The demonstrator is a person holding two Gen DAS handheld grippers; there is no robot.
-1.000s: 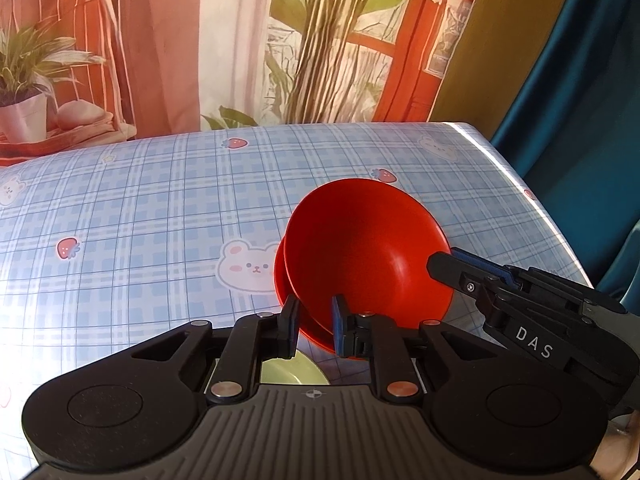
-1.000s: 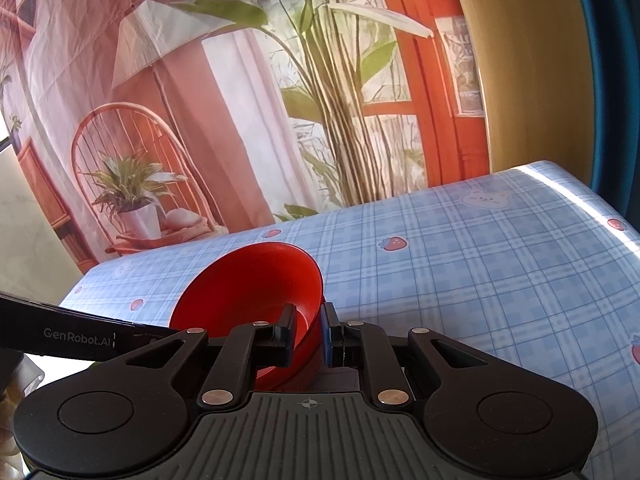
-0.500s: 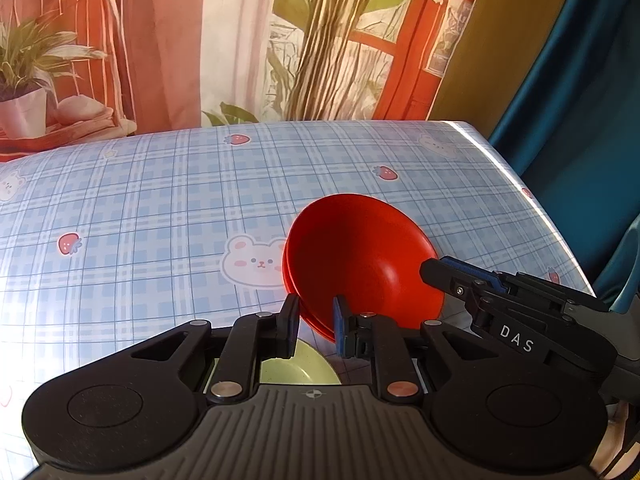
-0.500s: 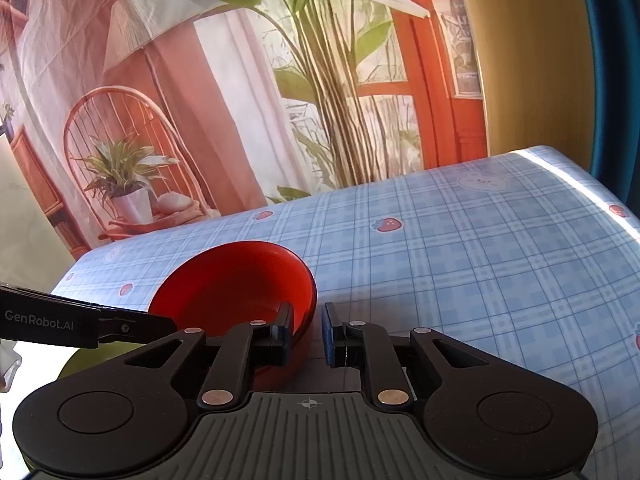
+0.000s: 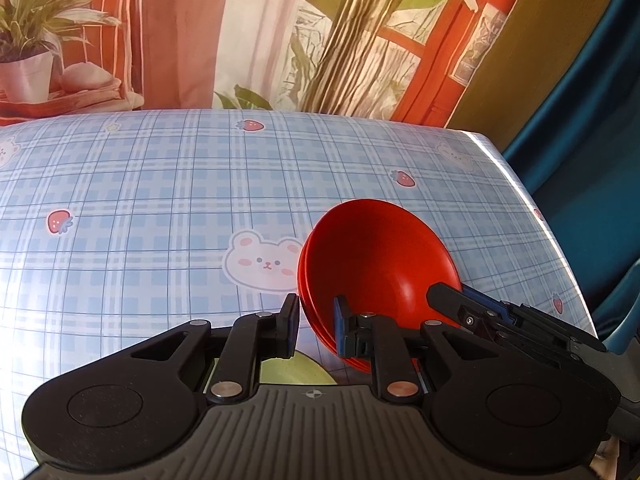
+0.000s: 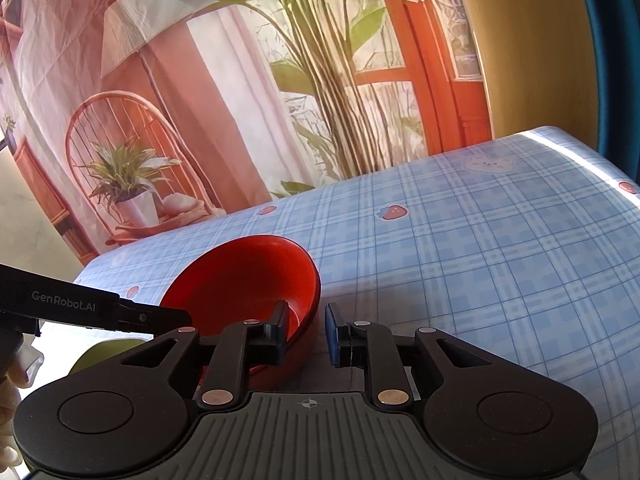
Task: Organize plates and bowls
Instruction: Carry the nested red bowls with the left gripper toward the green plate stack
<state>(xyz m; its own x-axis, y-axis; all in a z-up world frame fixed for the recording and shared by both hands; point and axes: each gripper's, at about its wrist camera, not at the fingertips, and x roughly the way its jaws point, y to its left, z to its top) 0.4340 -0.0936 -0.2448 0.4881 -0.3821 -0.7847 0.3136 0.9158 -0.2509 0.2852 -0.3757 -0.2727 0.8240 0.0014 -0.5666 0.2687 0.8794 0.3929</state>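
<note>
Two nested red bowls (image 5: 380, 256) sit tilted on the blue checked tablecloth (image 5: 160, 200), and also show in the right wrist view (image 6: 244, 280). My left gripper (image 5: 316, 326) has its jaws apart on either side of the bowls' near-left rim. My right gripper (image 6: 306, 334) also has its jaws apart around the rim; its fingers (image 5: 460, 304) reach in from the right in the left wrist view. A green plate (image 5: 296, 370) lies under the left gripper, mostly hidden, and its edge shows in the right wrist view (image 6: 100, 354).
The table's right edge (image 5: 532, 208) drops off beside a dark teal curtain. A printed backdrop with a plant and a chair stands behind the far edge. The left gripper's arm (image 6: 80, 308) crosses the left of the right wrist view.
Both grippers have opened slightly around the bowls' rim. The bowls have dropped lower toward the table and farther from the left camera.
</note>
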